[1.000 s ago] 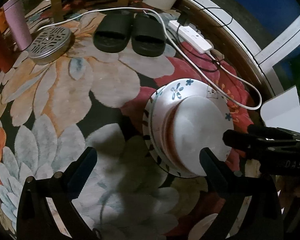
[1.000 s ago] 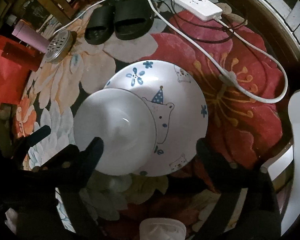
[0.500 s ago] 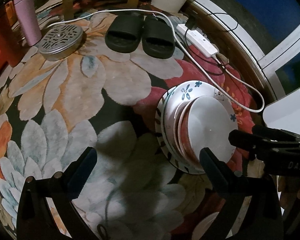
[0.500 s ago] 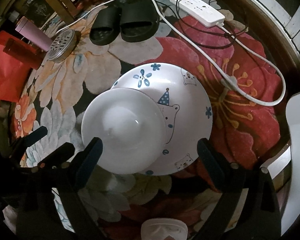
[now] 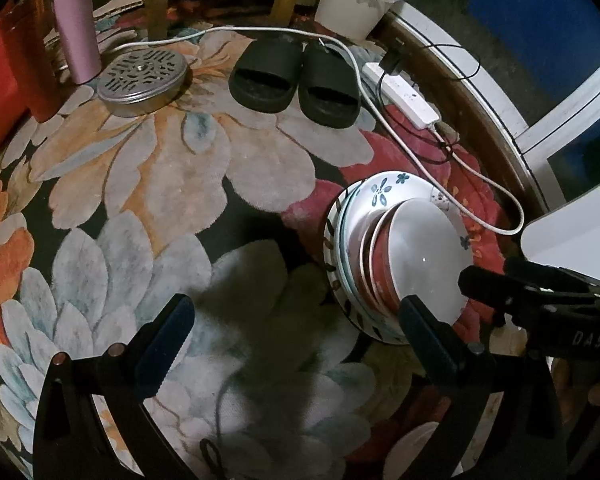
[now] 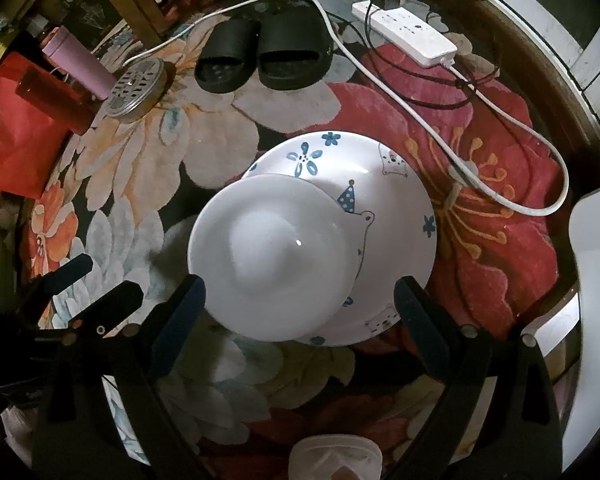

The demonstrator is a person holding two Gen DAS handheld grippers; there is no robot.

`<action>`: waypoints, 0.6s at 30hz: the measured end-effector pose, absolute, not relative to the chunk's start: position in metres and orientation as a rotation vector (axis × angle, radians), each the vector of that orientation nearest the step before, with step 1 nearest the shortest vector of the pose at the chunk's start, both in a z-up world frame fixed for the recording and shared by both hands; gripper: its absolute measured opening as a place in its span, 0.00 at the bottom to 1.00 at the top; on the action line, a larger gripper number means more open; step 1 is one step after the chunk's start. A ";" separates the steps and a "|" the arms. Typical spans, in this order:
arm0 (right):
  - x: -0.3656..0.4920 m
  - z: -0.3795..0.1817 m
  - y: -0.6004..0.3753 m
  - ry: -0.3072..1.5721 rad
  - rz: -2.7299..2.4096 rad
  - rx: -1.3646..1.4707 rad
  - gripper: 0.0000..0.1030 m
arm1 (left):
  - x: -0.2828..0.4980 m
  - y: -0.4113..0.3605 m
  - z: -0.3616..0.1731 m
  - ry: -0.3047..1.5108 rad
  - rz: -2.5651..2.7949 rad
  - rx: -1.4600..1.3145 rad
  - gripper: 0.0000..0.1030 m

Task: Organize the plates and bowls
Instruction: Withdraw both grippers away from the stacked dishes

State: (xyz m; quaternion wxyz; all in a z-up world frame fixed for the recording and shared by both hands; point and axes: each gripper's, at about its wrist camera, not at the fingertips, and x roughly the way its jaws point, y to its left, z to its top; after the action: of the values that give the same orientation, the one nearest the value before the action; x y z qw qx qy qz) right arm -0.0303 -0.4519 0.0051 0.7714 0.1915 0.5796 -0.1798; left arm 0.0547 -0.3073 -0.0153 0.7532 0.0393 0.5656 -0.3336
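Crockery is sitting stacked on the flowered rug (image 6: pixel 480 216): a white bowl (image 6: pixel 272 256) is resting upside down on a bear-print plate (image 6: pixel 384 208), just ahead of the right gripper (image 6: pixel 296 312), between its spread fingers, which are gripping nothing. The left gripper (image 5: pixel 296 336) is also gaping wide and empty, with the stack lying just beyond its right finger. Black slippers (image 5: pixel 296 76) and a power strip (image 6: pixel 408 36) are lying farther ahead.

White bowl (image 6: pixel 272 256) hides the bear plate's (image 6: pixel 392 208) centre.
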 end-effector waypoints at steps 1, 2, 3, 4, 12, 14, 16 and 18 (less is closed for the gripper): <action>-0.031 0.006 -0.451 1.255 -0.389 0.412 0.93 | 0.054 -0.307 -0.014 1.231 -0.728 0.084 0.99; -0.032 0.007 -0.449 1.254 -0.389 0.409 0.93 | 0.053 -0.306 -0.012 1.224 -0.727 0.083 0.99; -0.031 0.007 -0.448 1.254 -0.390 0.406 0.93 | 0.053 -0.305 -0.010 1.218 -0.727 0.081 0.99; -0.032 0.008 -0.446 1.253 -0.392 0.403 0.93 | 0.052 -0.304 -0.009 1.214 -0.727 0.081 0.99; -0.038 0.018 -0.436 1.223 -0.402 0.367 0.93 | 0.047 -0.294 0.002 1.179 -0.679 0.113 0.99; -0.039 0.021 -0.434 1.217 -0.403 0.362 0.93 | 0.046 -0.291 0.003 1.177 -0.670 0.119 0.99; -0.040 0.022 -0.431 1.215 -0.399 0.362 0.93 | 0.045 -0.289 0.004 1.177 -0.666 0.118 0.99; -0.041 0.024 -0.429 1.212 -0.398 0.362 0.93 | 0.043 -0.286 0.006 1.176 -0.665 0.122 0.99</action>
State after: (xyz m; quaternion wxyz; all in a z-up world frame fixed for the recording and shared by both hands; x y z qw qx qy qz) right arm -0.0407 -0.4292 0.0242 0.7881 0.1681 0.5626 -0.1848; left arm 0.0432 -0.2862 0.0063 0.7785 0.0566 0.5441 -0.3077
